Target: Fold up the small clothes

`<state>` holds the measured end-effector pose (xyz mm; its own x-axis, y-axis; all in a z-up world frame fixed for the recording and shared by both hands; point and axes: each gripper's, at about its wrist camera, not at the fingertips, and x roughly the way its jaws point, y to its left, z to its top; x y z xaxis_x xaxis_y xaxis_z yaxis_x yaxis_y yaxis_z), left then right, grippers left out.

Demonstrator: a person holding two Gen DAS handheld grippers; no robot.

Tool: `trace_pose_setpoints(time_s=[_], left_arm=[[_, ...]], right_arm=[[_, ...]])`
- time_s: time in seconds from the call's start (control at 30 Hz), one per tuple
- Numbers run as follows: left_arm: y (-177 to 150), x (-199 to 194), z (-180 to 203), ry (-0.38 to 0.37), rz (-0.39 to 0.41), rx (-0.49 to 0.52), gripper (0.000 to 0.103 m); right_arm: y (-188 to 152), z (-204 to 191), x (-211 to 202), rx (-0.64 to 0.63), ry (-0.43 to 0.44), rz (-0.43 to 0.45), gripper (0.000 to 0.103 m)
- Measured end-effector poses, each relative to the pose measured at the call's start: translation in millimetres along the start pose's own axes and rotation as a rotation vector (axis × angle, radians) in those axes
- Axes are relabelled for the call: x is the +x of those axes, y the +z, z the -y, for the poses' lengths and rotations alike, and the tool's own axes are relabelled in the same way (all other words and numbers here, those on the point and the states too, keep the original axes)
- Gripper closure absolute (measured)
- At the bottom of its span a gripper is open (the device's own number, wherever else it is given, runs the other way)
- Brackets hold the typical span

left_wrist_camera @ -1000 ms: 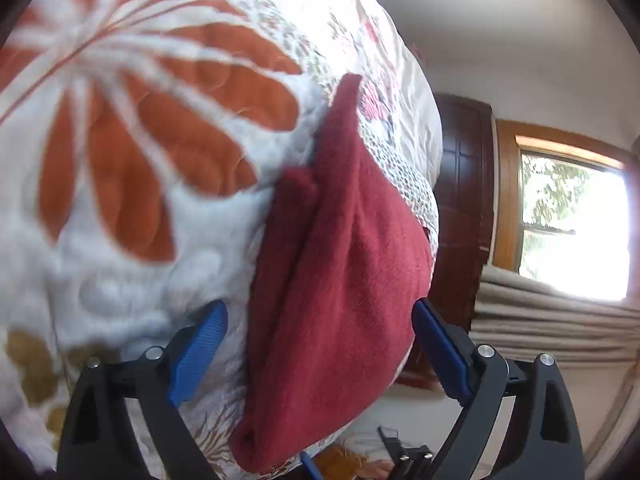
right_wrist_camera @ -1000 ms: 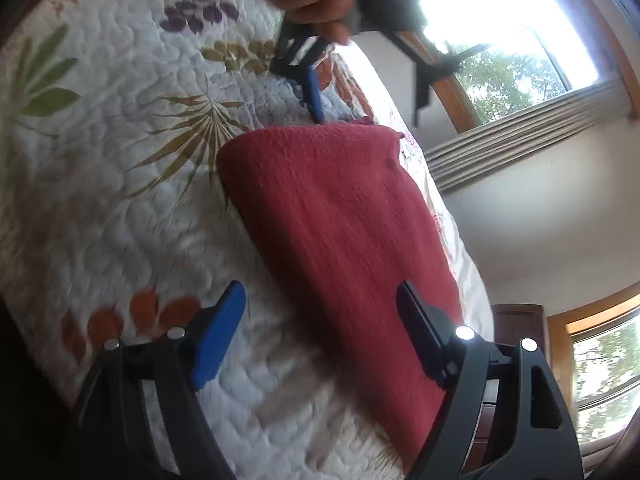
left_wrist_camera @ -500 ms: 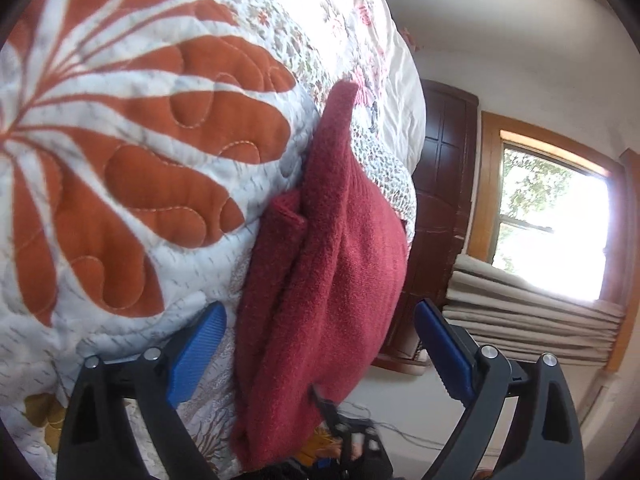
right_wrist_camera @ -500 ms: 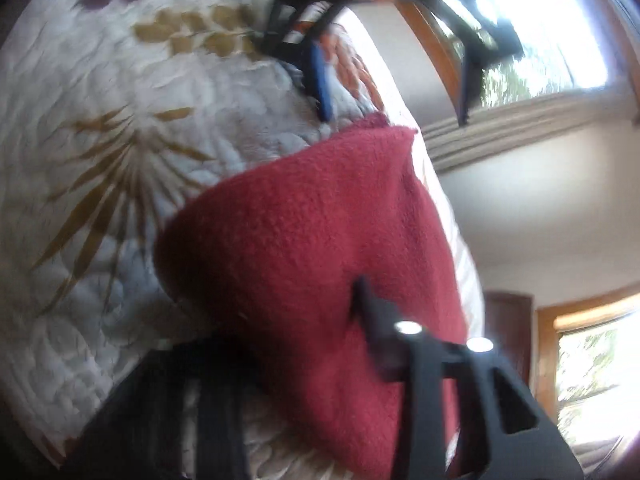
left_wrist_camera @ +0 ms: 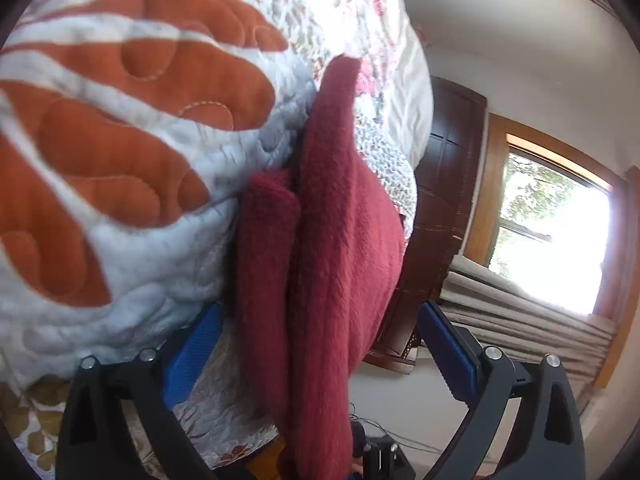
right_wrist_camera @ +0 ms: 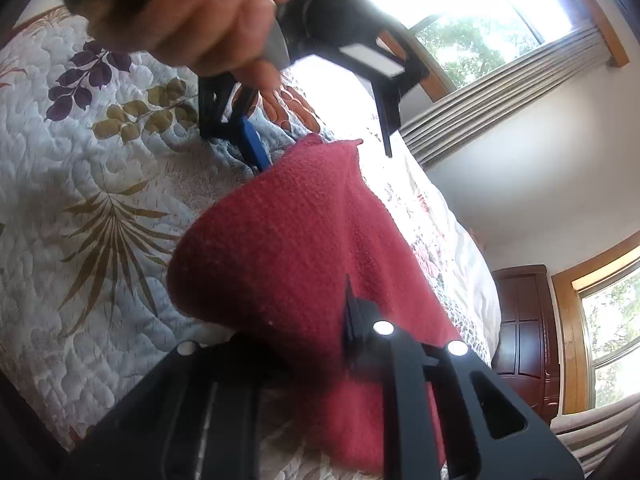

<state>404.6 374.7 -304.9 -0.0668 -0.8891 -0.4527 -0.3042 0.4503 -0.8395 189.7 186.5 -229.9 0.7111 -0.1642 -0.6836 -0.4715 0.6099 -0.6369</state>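
A dark red fleece garment point(left_wrist_camera: 344, 248) lies folded on the quilted bedspread point(left_wrist_camera: 132, 152). In the left wrist view its thick folded edge runs between the blue pads point(left_wrist_camera: 192, 356) of my left gripper point(left_wrist_camera: 320, 354), which stands open around it without pinching. In the right wrist view the near edge of the garment point(right_wrist_camera: 288, 248) bulges up over my right gripper point(right_wrist_camera: 296, 332), whose fingers are shut on it, their tips buried in the cloth. At the garment's far corner a hand point(right_wrist_camera: 180, 12) holds the left gripper point(right_wrist_camera: 324, 152), one blue pad point(right_wrist_camera: 252, 144) against the quilt.
The bedspread point(right_wrist_camera: 80, 220) is white with orange, olive and purple leaf prints and covers the whole bed. Beyond the bed stand a dark wooden door point(left_wrist_camera: 448, 208), bright windows point(left_wrist_camera: 556, 232) and grey pleated blinds point(right_wrist_camera: 500, 92).
My right gripper went from open to shut on the garment's near edge and raised it into a hump. The left gripper moved closer, so the folded edge sits deeper between its open fingers.
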Motion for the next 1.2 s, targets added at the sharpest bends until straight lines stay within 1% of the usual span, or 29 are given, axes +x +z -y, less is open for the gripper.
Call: trace_pose_setpoints(time_s=[0.03, 0.07, 0.1, 0.13, 0.17, 0.2, 0.23, 0.27, 0.4, 0.5, 0.73, 0.8, 0.87, 0.93, 1.0, 1.2], left_arm=[[1, 4, 2, 0.006, -0.007, 0.004, 0.007], [3, 7, 4, 0.016, -0.007, 0.008, 0.018], [3, 10, 8, 0.024, -0.002, 0.012, 0.033], [4, 12, 11, 0.037, -0.004, 0.015, 0.053], [6, 12, 12, 0.063, 0.000, 0.012, 0.065], [7, 11, 13, 0.072, 0.008, 0.014, 0.073], [9, 9, 14, 0.076, 0.014, 0.019, 0.079], [10, 6, 15, 0.080, 0.023, 0.022, 0.082], [8, 0, 24, 0.082, 0.047, 0.057, 0.086], [7, -5, 34, 0.063, 0.058, 0.076, 0.086], [4, -10, 73, 0.058, 0.068, 0.142, 0.087], [2, -10, 84, 0.054, 0.071, 0.158, 0.087], [0, -8, 97, 0.061, 0.072, 0.183, 0.087], [-1, -3, 113, 0.066, 0.071, 0.205, 0.087], [-3, 0, 127, 0.079, 0.073, 0.228, 0.087], [-8, 20, 176, 0.116, 0.084, 0.287, 0.087]], right_arm=[[-1, -1, -2, 0.000, 0.000, 0.000, 0.088], [-2, -5, -3, 0.000, 0.000, -0.002, 0.088], [-1, -5, -3, -0.001, 0.000, -0.003, 0.088], [-4, -5, -6, 0.000, 0.001, -0.003, 0.088], [-3, -3, -7, 0.003, 0.002, -0.003, 0.088], [-4, -5, -8, 0.005, 0.001, -0.003, 0.088], [-4, -9, -8, 0.008, 0.002, -0.002, 0.088], [-5, -12, -17, 0.015, 0.005, -0.002, 0.088], [3, -3, -22, 0.055, 0.018, 0.000, 0.088], [9, 4, -26, 0.084, 0.025, 0.001, 0.088], [14, 20, -36, 0.154, 0.020, 0.006, 0.087], [14, 28, -39, 0.193, 0.032, 0.005, 0.087], [17, 43, -39, 0.275, 0.071, -0.003, 0.087], [17, 52, -41, 0.320, 0.076, -0.001, 0.087], [16, 66, -45, 0.399, 0.085, 0.009, 0.087], [1, 105, -51, 0.537, 0.105, 0.039, 0.087]])
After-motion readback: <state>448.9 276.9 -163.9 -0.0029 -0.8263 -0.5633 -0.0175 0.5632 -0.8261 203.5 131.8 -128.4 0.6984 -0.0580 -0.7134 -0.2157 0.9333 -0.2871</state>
